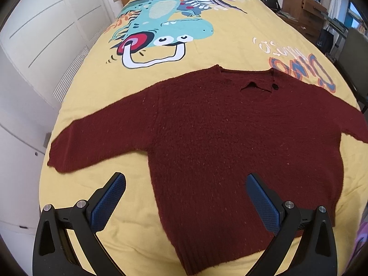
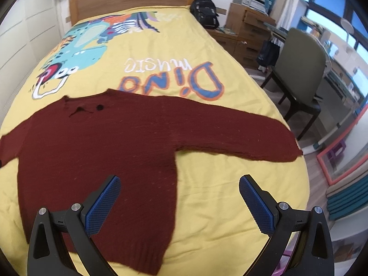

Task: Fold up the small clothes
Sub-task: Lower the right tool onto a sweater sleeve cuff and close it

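on the yellow bed cover (image 1: 207,53) our dark red sweater (image 1: 230,138) lies flat, sleeves out; left gripper (image 1: 186,197) and right gripper (image 2: 179,197) hover spread, empty; soft, floppy knit, we'd pinch a cuff (image 2: 289,151)

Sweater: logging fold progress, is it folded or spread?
Spread. The sweater lies flat on the bed, both sleeves stretched outward, nothing folded over.
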The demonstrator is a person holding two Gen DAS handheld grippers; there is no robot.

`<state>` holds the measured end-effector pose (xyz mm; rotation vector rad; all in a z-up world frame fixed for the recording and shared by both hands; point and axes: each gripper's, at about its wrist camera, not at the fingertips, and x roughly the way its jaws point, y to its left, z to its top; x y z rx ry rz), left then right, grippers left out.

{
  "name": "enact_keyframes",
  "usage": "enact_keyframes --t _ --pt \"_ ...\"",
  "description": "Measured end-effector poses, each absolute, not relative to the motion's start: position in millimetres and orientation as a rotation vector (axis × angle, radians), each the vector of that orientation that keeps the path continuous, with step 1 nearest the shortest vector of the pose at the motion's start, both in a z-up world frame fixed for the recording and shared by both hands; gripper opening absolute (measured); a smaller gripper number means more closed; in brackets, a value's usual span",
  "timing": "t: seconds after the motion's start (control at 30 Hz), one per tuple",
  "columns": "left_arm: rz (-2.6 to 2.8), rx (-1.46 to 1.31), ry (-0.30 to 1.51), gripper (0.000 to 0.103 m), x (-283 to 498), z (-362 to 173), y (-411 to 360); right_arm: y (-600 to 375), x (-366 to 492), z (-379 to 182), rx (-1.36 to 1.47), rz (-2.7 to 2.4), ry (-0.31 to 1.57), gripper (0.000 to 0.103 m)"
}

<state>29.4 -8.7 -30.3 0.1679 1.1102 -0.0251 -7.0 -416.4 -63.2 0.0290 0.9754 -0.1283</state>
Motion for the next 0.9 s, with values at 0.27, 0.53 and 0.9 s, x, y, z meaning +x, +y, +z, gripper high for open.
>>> enact_keyframes --t 0.27,0.53,0.9 --pt "-0.022 0.206 1.130 0.102 62 -61 -19 -493 28 -121 0.162 -0.249 1.031 0.102" --pt "-0.039 0.156 1.160 0.102 83 -80 -16 -587 62 -189 0.377 -0.417 1.100 0.102" --pt "0.004 0.119 1.184 0.102 98 -94 -1 -688 95 -245 0.720 -0.603 1.094 0.102"
